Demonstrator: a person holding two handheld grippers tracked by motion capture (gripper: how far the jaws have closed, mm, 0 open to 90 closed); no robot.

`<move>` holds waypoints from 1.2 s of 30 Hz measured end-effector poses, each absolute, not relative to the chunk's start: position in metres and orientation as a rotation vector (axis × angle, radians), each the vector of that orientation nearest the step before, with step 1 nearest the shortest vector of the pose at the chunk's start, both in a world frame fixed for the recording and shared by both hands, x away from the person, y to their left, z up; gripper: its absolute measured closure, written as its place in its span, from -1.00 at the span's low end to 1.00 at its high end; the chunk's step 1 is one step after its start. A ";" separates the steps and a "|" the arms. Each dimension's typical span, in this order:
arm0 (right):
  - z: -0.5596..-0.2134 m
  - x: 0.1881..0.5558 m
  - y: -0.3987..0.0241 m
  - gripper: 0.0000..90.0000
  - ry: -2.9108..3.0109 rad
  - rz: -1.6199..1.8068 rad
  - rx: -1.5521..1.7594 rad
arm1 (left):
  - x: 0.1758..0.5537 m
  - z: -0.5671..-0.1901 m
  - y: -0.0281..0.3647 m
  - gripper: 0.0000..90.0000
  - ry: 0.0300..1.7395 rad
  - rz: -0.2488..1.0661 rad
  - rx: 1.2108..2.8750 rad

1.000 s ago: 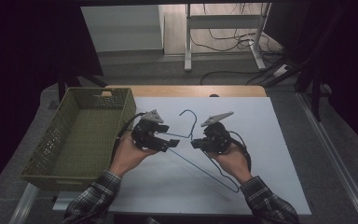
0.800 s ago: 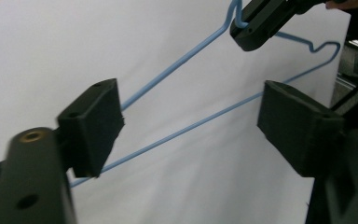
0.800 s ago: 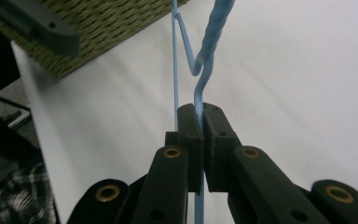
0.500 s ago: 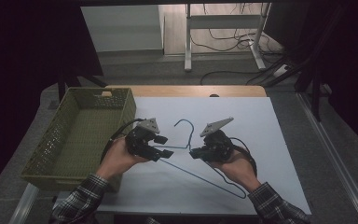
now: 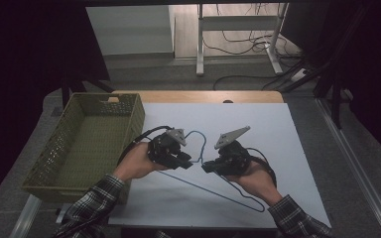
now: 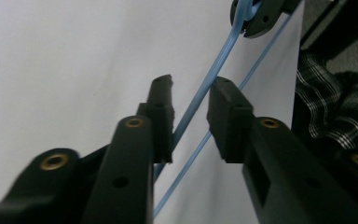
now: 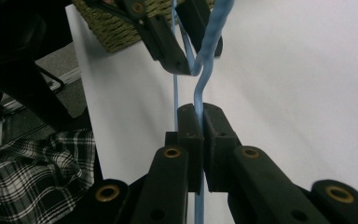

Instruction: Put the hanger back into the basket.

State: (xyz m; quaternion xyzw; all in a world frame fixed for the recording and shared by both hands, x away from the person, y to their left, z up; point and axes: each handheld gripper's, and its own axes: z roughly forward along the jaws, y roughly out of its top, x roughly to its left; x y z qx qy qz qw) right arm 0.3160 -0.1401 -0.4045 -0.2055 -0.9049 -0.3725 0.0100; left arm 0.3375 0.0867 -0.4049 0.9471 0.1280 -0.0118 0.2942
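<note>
1. Blue wire hanger [image 5: 213,186] lying across the white bench [image 5: 297,148], hook end raised between the two hands, long lower bar trailing toward the near right corner.
2. Right gripper [image 5: 209,167] already gripping: in the right gripper view, jaws pressed together on the hanger's wire [image 7: 199,109] just below its twisted neck. That half of the grasp judged done.
3. Left gripper [image 5: 188,162] brought in from the other side at the hook's base. In the left gripper view, jaws just been closing around the wire [image 6: 200,95], yet a gap on both sides; wire between the pads [image 6: 226,116], not pinched. Second grasp judged under way, not finished.
4. Green woven basket [image 5: 49,158] standing on the bench's left edge, well apart from the hanger and with nothing visible inside.
5. Left to do, as a judgement: finish the left grip, lift the hanger clear with both hands, then carry it off, likely toward the basket, though the destination cannot be told.
</note>
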 end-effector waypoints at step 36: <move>-0.384 0.307 -0.185 -0.53 -2.883 -1.406 -0.810 | 0.340 -0.370 0.147 0.94 0.689 0.005 2.214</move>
